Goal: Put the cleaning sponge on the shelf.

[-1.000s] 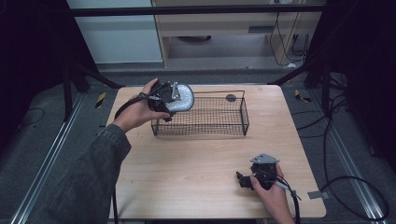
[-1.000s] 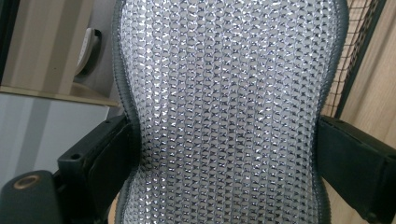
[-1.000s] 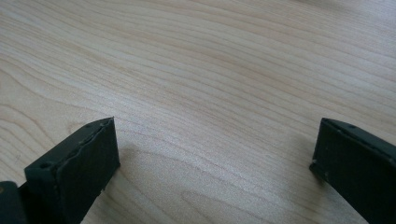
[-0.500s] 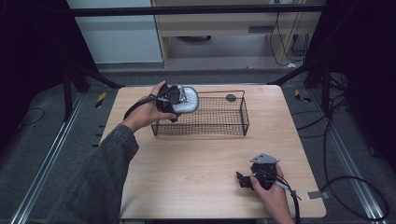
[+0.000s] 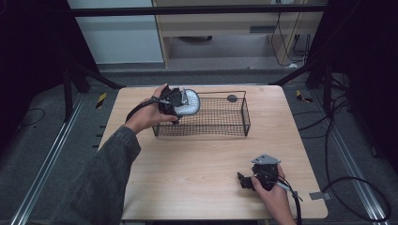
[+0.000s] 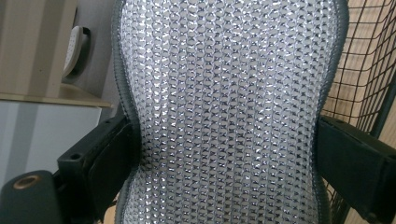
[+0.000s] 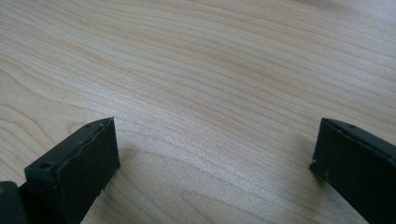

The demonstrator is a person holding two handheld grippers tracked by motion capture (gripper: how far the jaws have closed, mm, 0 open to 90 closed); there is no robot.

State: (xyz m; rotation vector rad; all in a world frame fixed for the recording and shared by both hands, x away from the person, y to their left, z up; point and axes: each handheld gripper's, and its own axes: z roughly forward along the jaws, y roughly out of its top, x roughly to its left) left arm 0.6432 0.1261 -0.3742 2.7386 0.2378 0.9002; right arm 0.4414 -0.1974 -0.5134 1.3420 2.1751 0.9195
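The wire basket [image 5: 220,123] stands on the far half of the desk [image 5: 187,173]. The insole [image 5: 189,103] is over the basket's left end, between the jaws of the left gripper [image 5: 174,102]. The right gripper [image 5: 245,180] rests on the desk's near right part, well apart from the basket.

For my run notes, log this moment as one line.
left gripper: shut on silver mesh pad, at wire basket left end | right gripper: open, nothing between jaws, low over table

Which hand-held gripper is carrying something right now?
The left hand-held gripper, at the wire basket's left end: its jaws clamp a silvery mesh insole. The right hand-held gripper rests low over bare table, jaws apart.
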